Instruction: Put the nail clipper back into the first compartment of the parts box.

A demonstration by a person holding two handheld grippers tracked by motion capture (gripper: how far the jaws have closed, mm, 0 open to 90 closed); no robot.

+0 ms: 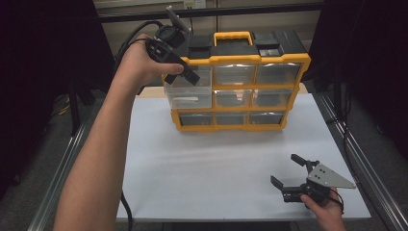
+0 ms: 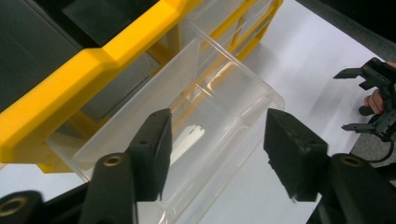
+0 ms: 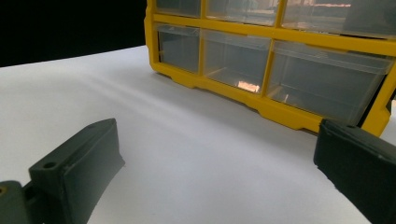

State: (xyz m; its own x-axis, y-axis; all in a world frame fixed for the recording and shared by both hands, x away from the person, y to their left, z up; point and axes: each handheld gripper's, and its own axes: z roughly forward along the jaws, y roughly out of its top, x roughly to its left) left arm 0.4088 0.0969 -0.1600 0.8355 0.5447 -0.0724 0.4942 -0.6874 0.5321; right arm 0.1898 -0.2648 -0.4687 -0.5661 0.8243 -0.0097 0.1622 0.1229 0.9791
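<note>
From the high view, your yellow-framed plastic organizer cabinet with clear drawers and a black top [image 1: 240, 82] stands upright toward the far edge of the white table [image 1: 207, 163], its yellow carry handle on top. Your left hand [image 1: 139, 65] is raised at the cabinet's upper left corner, holding the left gripper [image 1: 180, 72] against the front of the left column of drawers. There a clear plastic drawer [image 1: 190, 94] juts out of the cabinet's front, farther than its neighbours. Your right hand [image 1: 325, 209] rests low, well in front of the cabinet and toward its right, and the right gripper [image 1: 288, 171] lies just above the table with its jaws spread apart, holding nothing.

In the left gripper view, the clear plastic drawer [image 2: 196, 121] is pulled out from under the cabinet's yellow frame [image 2: 93, 70], and a small pale flat piece [image 2: 189, 140] lies on its floor. The left gripper [image 2: 217, 154] hangs over the drawer with its jaws released, one at either side of the drawer's open top; you cannot tell whether they touch its walls. Beyond the cabinet, the right gripper [image 2: 357, 100] shows above the table [image 2: 299, 56].

In the right gripper view, the right gripper [image 3: 210, 177] points at the cabinet's bottom row of drawers [image 3: 275, 65], its jaws wide and empty over the bare table [image 3: 187, 140].
</note>
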